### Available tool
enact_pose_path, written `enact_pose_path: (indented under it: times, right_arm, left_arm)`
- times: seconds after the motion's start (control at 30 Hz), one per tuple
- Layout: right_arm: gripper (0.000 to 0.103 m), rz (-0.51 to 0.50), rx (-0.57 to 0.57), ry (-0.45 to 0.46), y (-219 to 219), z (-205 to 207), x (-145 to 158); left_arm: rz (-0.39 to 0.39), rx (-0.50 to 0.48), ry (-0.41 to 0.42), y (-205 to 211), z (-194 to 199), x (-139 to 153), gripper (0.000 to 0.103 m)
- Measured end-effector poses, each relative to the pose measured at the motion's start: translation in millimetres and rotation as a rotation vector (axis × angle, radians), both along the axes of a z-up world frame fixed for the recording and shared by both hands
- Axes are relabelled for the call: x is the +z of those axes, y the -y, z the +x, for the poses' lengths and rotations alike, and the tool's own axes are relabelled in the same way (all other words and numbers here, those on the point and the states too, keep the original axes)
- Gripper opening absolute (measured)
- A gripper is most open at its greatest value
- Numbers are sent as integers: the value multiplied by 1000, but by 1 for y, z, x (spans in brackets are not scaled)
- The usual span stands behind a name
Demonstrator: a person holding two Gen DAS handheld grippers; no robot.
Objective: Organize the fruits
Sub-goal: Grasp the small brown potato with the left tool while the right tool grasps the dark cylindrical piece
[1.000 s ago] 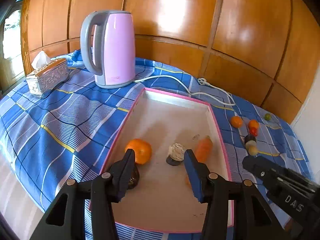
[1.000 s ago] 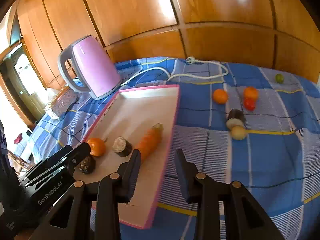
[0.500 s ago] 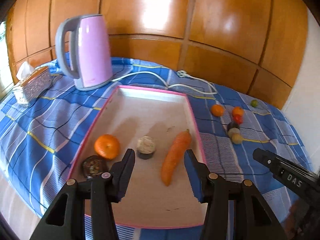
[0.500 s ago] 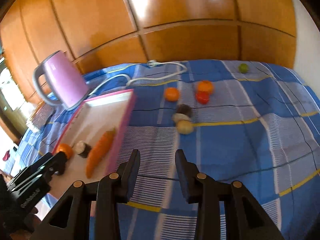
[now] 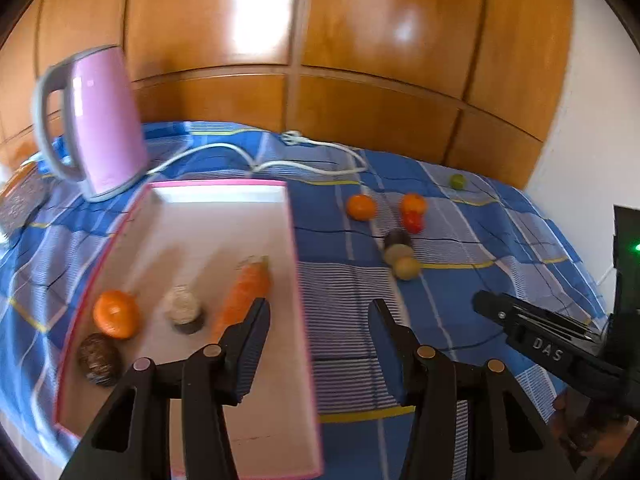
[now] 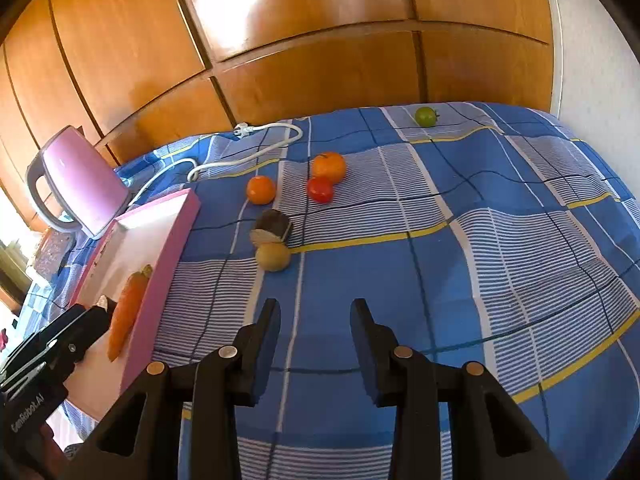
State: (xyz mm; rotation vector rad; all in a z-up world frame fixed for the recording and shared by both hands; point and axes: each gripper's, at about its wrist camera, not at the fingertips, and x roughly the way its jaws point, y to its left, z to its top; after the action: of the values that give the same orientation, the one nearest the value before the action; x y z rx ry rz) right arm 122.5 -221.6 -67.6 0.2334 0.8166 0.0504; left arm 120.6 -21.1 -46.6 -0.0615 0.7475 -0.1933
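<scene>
A pink-rimmed tray (image 5: 208, 232) holds an orange (image 5: 116, 314), a dark round fruit (image 5: 98, 358), a pale-topped dark piece (image 5: 184, 308) and a carrot (image 5: 244, 292). My left gripper (image 5: 319, 316) hangs open above the tray's right rim, nothing between its fingers. On the blue checked cloth lie two oranges (image 6: 261, 189) (image 6: 329, 166), a red tomato (image 6: 320, 190), a green fruit (image 6: 425, 116), a dark cut fruit (image 6: 271, 227) and a yellow-brown fruit (image 6: 272, 257). My right gripper (image 6: 316, 312) is open and empty above bare cloth, short of the yellow-brown fruit.
A pink kettle (image 5: 104, 120) stands behind the tray's left corner, its white cord and plug (image 5: 312, 148) trailing along the back. A tissue box (image 5: 20, 196) sits at the far left. Wooden panels close the back, a white wall (image 5: 592, 140) the right.
Both grippers have swung to the right: the left from over the tray's middle to its right rim, the right from the tray's edge to the open cloth. Their jaws kept the same gap.
</scene>
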Motion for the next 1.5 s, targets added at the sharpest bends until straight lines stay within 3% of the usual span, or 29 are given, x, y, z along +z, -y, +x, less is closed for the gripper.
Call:
enact_pose_path:
  times: [0.5, 1.0, 1.03, 1.07, 1.3, 1.5]
  right_arm:
    - [37, 41, 32, 7, 23, 26, -3]
    - [37, 71, 16, -1, 40, 37, -14]
    - [37, 70, 15, -1, 40, 38, -14]
    - [37, 70, 14, -1, 40, 38, -14]
    - [37, 75, 28, 3, 36, 42, -14]
    - [37, 102, 75, -3, 22, 53, -16]
  left_arm:
    - [-45, -128, -65, 66, 53, -30, 44]
    - [-62, -118, -117, 89, 93, -51, 43]
    - [-65, -120, -124, 90, 95, -53, 41]
    - [-70, -124, -135, 91, 98, -56, 29]
    - [-97, -100, -107, 73, 79, -55, 28]
    - [-58, -56, -64, 59, 55, -60, 29]
